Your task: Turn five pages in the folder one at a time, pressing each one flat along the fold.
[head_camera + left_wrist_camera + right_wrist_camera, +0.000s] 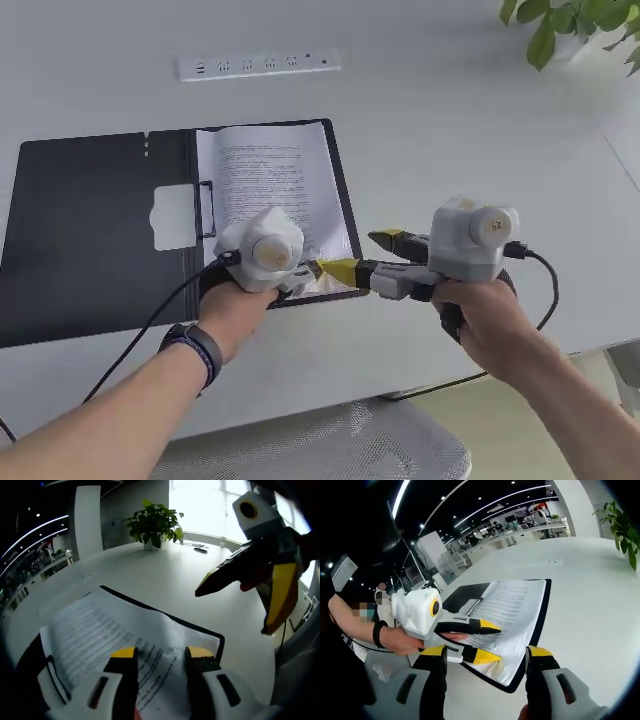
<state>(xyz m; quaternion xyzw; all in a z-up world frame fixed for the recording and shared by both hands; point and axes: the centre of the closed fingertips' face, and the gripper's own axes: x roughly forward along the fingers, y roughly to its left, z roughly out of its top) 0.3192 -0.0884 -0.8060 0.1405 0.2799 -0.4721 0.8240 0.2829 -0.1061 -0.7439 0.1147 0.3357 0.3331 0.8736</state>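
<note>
Folder: lies open flat on the white bench, left of middle, toward the near edge. Shows a black inner cover on the left half, a clip beside the fold, a stack of printed pages on the right half. Near right corner of the top page: curls up off the stack.

Left gripper: hovers over that corner, held in the left hand, jaws apart with yellow tips either side of the printed lines. Seen from the right gripper view, sits with one jaw above the lifted corner and one low beside it; contact with the paper too hard to tell.

Right gripper: sits just off the folder's right edge, held in the right hand, points left at the same corner, jaws spread wide, gripping nothing.

Power strip: lies beyond the folder toward the far edge. Potted plant: stands by the far right corner. Dark wristband on the left wrist. Grey chair below the near edge.
</note>
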